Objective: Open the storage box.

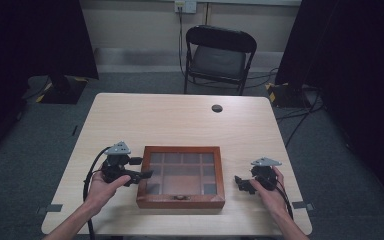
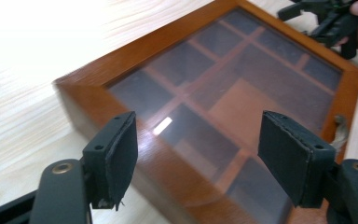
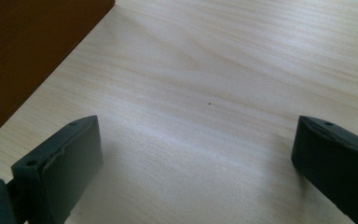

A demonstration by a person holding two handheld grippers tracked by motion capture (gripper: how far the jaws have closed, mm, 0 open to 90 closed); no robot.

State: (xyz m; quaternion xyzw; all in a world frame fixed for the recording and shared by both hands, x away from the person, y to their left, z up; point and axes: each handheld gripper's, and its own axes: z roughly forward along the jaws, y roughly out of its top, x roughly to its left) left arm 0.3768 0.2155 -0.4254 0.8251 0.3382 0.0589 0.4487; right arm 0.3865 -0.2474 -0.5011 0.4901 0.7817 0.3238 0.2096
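Left gripper [image 1: 147, 174] gapes above the glass-lidded wooden box's [image 1: 181, 201] left edge; right gripper [image 1: 241, 183], jaws wide apart, holds nothing beside it.

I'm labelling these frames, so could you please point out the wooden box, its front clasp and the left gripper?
wooden box [image 1: 180, 149]: high view, back frame edge.
front clasp [image 1: 180, 197]: high view, its middle.
left gripper [image 2: 198, 154]: left gripper view, midway between fingertips.
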